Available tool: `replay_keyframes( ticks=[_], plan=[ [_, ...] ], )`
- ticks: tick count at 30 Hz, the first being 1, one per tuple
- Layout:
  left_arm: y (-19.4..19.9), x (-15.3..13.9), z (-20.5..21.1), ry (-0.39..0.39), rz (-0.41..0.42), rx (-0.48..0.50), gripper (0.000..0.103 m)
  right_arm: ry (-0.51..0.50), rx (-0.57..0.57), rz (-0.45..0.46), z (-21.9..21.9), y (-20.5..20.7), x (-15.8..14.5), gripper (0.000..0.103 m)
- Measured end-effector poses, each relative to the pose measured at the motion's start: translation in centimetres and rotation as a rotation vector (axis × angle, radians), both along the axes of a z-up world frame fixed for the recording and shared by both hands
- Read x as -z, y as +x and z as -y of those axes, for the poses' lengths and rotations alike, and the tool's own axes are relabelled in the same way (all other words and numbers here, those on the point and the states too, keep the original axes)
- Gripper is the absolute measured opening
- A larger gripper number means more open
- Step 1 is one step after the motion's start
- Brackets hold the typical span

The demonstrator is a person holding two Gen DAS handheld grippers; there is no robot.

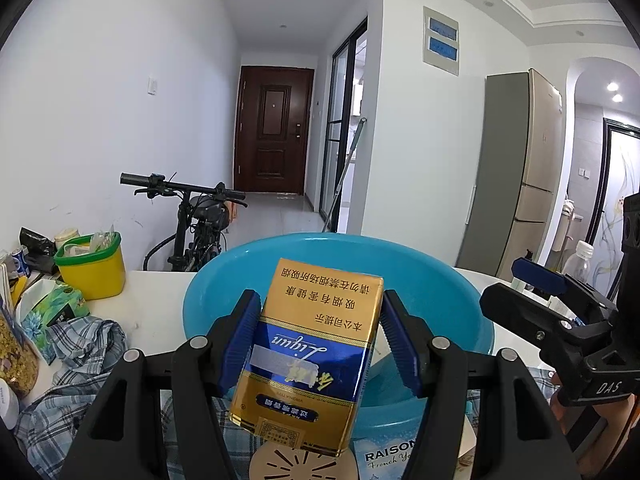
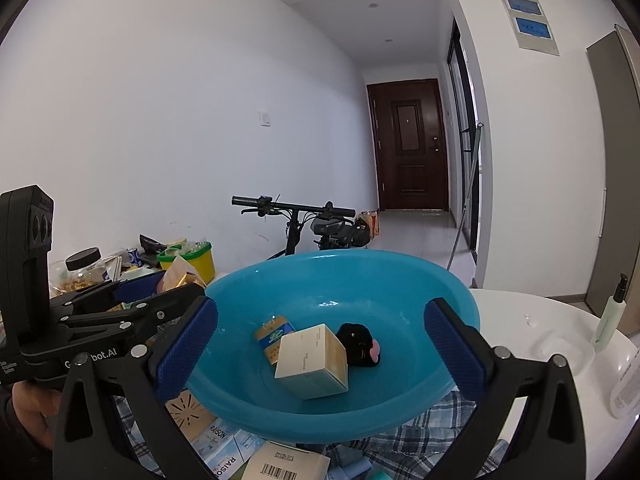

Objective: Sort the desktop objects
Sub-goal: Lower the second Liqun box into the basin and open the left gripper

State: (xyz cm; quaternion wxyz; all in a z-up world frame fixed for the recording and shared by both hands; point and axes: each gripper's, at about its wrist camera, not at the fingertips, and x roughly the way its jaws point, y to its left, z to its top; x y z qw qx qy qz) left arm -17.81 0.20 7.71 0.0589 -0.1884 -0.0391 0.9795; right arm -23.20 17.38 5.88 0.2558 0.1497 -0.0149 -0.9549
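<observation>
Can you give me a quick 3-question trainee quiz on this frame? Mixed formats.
1. True or false: the left gripper is closed on the gold and blue cigarette pack.
2. Multiple choice: what lies in the blue basin? A) only a bottle B) a cream box, a second cigarette pack and a black plush toy C) nothing
3. Fill in: the right gripper is ____, with nothing between its pads.

Key: 1 true; 2 B; 3 open
</observation>
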Motion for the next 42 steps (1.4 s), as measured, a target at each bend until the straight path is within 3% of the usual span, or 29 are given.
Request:
replay_keyframes(
  ticks=[19, 20, 22, 24, 28, 34, 42],
  plan=[
    [-0.8, -0.6, -0.4, 0.031, -0.032, 0.001, 0.064, 0.003, 0.000, -0.011, -0.2, 0.4, -0.1, 0.103],
    [-0.9, -0.6, -0.3, 0.038, -0.044, -0.007, 0.072, 0.009, 0.003, -0.015, -0.2, 0.5, -0.2, 0.103],
    [-1.2, -0.6, -0.3, 0.027, -0.058, -0.067, 0.102, 0.016, 0.010, -0.025, -0.2, 0.7, -0.4, 0.103],
    [-0.8, -0.7, -0.6, -0.004, -0.102, -0.087, 0.103, 0.016, 0.019, -0.038, -0.3, 0.8, -0.4, 0.103],
    [-0.9, -0.8, -1.2, -0.078, -0.084, -0.114, 0.103, -0.004, 0.012, -0.025, -0.6, 0.7, -0.5, 0.103],
    [-1.4, -0.6, 0.0, 0.015, -0.043, -0.079, 0.103, 0.013, 0.010, -0.015, -0.2, 0.6, -0.6, 0.103],
    [-1.0, -0.3, 0.9, 0.037, -0.027, -0.079, 0.103, 0.024, 0.007, 0.001, 0.0, 0.5, -0.3, 0.103]
  ],
)
